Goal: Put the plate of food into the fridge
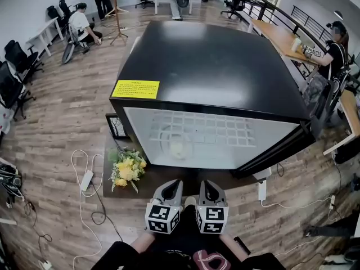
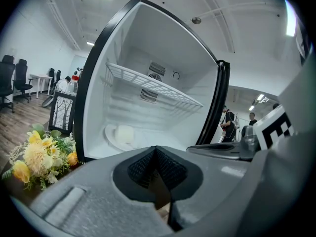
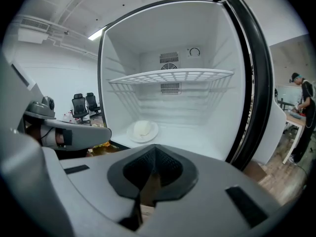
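Observation:
A white plate of pale food (image 1: 178,149) lies on the floor of the black mini fridge (image 1: 214,66), under its wire shelf (image 3: 170,75). The plate (image 2: 121,135) sits at the left of the white cavity in the left gripper view and left of centre (image 3: 142,130) in the right gripper view. The fridge door (image 1: 281,151) stands swung open to the right. My left gripper (image 1: 175,183) and right gripper (image 1: 207,183) hover side by side in front of the opening, well short of the plate. Both are shut with nothing between the jaws: left (image 2: 156,150), right (image 3: 154,150).
A bouquet of yellow flowers (image 1: 127,169) lies on the low dark stand at the fridge's left, next to a small picture frame (image 1: 116,126). Cables and a power strip (image 1: 86,180) trail over the wooden floor. People sit and stand at desks farther off.

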Motion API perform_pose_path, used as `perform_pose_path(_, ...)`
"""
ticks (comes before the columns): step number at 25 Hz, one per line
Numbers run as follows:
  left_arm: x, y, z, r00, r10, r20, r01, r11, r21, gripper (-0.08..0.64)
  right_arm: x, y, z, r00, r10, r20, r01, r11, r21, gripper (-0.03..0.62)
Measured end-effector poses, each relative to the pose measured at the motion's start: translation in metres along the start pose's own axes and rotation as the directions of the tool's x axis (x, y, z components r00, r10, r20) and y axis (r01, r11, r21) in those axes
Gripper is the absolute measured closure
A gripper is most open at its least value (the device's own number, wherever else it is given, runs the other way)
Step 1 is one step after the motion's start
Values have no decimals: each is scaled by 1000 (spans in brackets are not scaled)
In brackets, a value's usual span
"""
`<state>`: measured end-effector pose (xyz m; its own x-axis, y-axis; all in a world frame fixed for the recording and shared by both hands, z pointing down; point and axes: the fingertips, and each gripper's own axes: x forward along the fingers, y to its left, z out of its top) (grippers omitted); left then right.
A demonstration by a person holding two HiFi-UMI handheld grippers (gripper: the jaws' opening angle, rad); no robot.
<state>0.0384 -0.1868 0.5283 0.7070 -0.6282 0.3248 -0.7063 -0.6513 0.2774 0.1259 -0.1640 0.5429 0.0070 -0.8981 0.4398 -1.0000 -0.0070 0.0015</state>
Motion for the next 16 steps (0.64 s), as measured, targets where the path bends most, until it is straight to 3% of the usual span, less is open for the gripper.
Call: perform_pose_path(16, 12, -9, -5, 1000, -10, -15, 10, 1000, 5, 552, 4, -6, -9, 1000, 7, -30, -8, 999, -34, 586)
